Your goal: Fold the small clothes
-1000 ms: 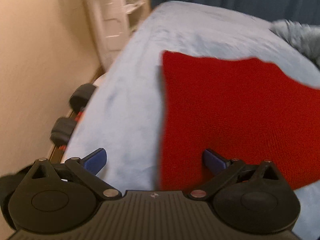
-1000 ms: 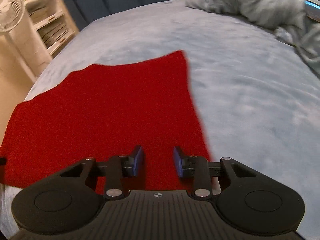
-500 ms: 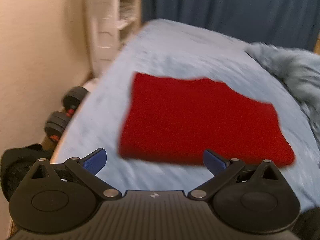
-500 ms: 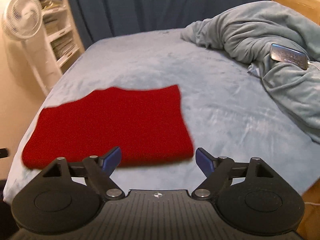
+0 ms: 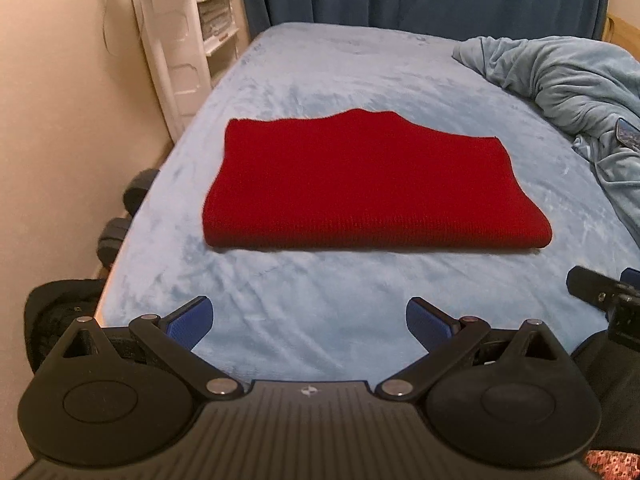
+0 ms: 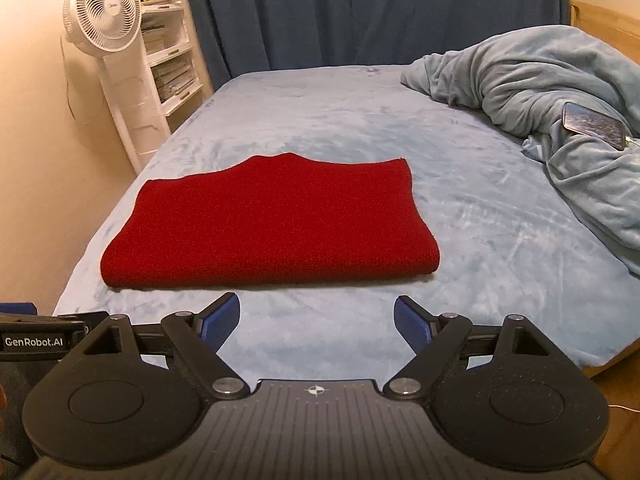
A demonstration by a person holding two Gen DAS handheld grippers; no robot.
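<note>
On bed (image 5: 320, 80): folded red cloth (image 5: 360, 184); both claws wide, empty; phone (image 6: 594, 125), probably, only in right view.

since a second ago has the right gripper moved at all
Yes. The right gripper has pulled back from the red cloth: its fingers were over the cloth, nearly shut; now they stand open over bare bed, short of the folded edge.
</note>
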